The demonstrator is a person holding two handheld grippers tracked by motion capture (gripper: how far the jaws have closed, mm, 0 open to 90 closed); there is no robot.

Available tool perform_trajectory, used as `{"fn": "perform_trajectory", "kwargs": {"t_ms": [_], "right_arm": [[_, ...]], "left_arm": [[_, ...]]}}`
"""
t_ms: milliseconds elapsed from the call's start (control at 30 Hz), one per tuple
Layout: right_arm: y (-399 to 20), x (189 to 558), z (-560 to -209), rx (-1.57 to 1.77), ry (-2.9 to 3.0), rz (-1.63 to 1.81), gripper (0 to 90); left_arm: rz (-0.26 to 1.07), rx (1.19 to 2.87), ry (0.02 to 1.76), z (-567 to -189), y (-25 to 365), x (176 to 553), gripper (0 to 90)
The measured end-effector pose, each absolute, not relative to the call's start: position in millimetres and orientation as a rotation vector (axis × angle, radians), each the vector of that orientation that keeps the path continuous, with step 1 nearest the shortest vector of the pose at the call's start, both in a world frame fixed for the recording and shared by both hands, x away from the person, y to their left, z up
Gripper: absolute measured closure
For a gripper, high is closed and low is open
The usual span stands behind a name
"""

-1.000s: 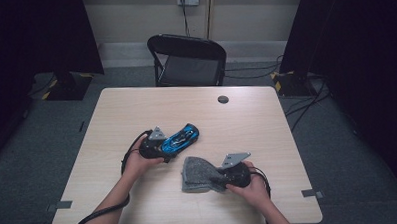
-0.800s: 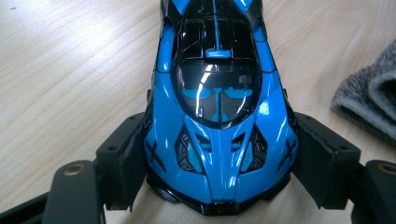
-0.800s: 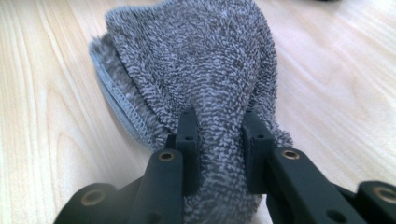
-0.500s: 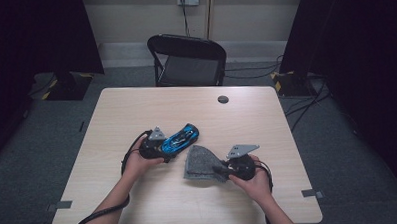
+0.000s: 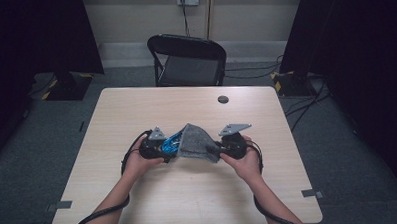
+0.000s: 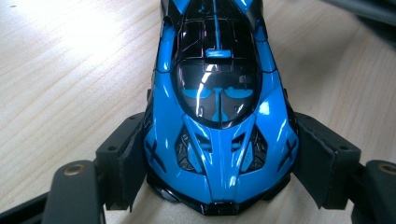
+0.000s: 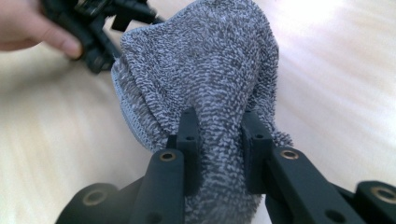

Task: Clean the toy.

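cloth (image 5: 196,141) draped over toy car (image 5: 169,143), on table (image 5: 189,192)

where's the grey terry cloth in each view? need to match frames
High view: the grey terry cloth sits mid-table, draped over the blue toy car, pinched by the right gripper.
Left gripper view: no cloth here; the car sits between the left gripper jaws.
Right gripper view: the cloth spans the centre, clamped at the bottom.
Shared landmark: the light wooden table.

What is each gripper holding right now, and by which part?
Left gripper: blue toy car, clamped across its sides near one end. Right gripper: grey cloth, pinched at a bunched edge.
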State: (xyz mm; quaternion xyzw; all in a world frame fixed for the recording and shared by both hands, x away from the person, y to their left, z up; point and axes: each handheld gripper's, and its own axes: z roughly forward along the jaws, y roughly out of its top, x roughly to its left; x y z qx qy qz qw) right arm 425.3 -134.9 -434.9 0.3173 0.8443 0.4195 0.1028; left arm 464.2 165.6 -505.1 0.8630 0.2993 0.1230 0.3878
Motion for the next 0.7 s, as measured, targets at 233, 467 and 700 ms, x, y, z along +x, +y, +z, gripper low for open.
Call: {"fn": "perform_trajectory", "kwargs": {"t_ms": [233, 467, 700], "right_arm": [[-85.2, 449.9, -433.5, 0.917, 2.518, 1.158, 73.6], [-52.9, 458.8, -446.0, 0.903, 2.550, 1.048, 73.6], [-35.4, 458.5, -454.9, 0.867, 2.563, 0.968, 73.5]], "left_arm": [[0.313, 2.196, 0.762, -505.1, 165.6, 464.2, 25.8], [0.317, 2.198, 0.760, -505.0, 165.8, 464.4, 25.8], [0.308, 2.194, 0.764, -505.2, 165.6, 464.5, 25.8]]}}
